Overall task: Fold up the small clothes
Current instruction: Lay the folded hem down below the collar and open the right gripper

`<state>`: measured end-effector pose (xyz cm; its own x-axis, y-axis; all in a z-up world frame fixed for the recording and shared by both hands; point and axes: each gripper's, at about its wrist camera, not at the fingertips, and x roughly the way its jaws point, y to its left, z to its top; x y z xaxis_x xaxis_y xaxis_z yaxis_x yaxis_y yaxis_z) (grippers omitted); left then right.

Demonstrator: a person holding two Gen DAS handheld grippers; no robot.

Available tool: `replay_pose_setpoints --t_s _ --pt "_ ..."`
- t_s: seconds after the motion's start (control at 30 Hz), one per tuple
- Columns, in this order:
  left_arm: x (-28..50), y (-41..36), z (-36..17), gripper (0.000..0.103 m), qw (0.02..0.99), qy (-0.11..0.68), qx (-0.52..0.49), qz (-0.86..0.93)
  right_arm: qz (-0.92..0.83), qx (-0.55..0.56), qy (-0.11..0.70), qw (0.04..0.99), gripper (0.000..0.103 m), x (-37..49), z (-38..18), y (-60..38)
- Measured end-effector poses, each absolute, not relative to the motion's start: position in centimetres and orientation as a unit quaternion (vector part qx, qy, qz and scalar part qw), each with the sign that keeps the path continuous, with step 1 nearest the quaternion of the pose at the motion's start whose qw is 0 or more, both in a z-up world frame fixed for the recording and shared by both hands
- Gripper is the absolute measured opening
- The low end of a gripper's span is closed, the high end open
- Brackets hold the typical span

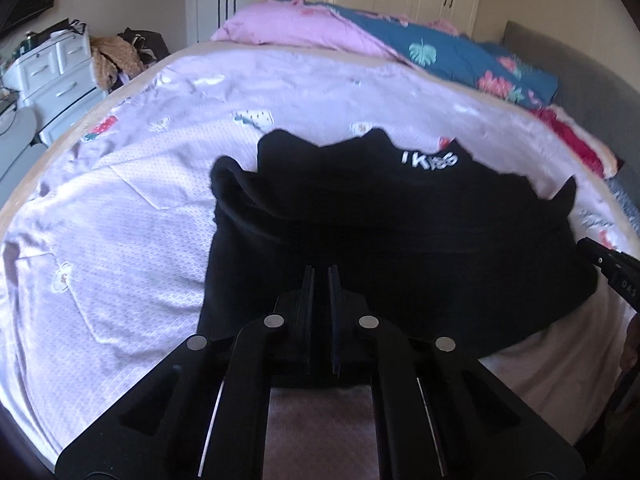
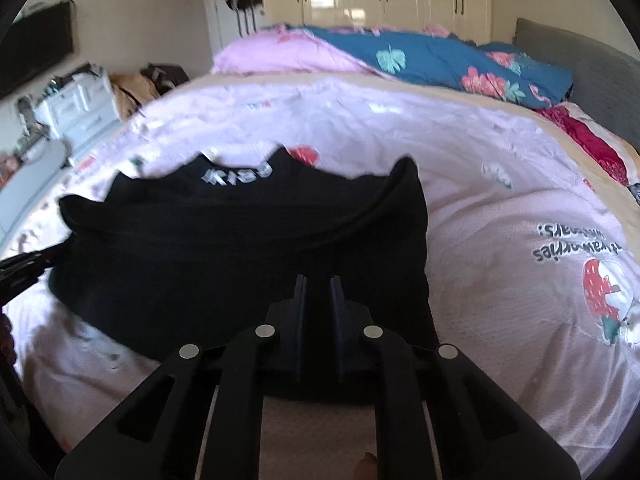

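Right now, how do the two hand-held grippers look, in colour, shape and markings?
Both are matte black. The left hand-held gripper has two thin flat fingers on angled link bars joined by round silver pins. The right hand-held gripper is built the same, and white letters show on its side in the left view.

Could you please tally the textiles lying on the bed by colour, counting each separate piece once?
Black garment: 1
Pink quilt: 1
Blue floral quilt: 1
Red fabric: 1
Total: 4, all lying on the lilac bed sheet.
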<state>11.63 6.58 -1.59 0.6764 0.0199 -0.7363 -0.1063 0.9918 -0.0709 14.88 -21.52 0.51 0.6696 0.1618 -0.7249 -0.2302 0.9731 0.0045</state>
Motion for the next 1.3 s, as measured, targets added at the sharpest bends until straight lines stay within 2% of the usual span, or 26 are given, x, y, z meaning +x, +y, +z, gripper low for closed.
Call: replay_pose_setpoints --t_s 0.13,0.67,0.97,1.1,1.13,1.17,1.2,1.3 --pt "13.2 7.0 -2.4 0.001 0.909 0.411 -0.056 0.039 0.091 -0.030 0.413 0.906 0.011 17.1 -0.8 -22.0" --pt "20.0 9.4 -2.5 0.001 0.910 0.405 -0.075 0.048 0.075 -0.035 0.404 0.911 0.011 24.7 -1.0 -21.4" --pt "20.6 12.4 -0.6 0.006 0.926 0.354 -0.118 0.062 0.056 -0.018 0.387 0.920 0.011 26.7 -0.6 -23.5" --pt "20.6 14.2 -0.7 0.017 0.920 0.357 -0.137 0.086 0.040 -0.002 0.384 0.923 0.012 26.7 -0.2 -25.3" --pt "20.6 14.7 -0.8 0.021 0.918 0.358 -0.148 0.088 0.039 0.000 0.387 0.921 0.021 26.7 -0.2 -25.6" --pt "20.6 15.0 -0.9 0.023 0.916 0.360 -0.153 0.089 0.037 0.001 0.393 0.919 0.038 26.8 -0.4 -26.0" --pt "20.6 15.2 -1.1 0.026 0.915 0.363 -0.154 0.090 0.036 0.002 0.395 0.918 0.043 26.9 -0.5 -26.2" --pt "21.1 15.0 -1.8 0.034 0.910 0.380 -0.144 0.086 0.043 0.005 0.403 0.914 0.044 27.0 -0.9 -26.2"
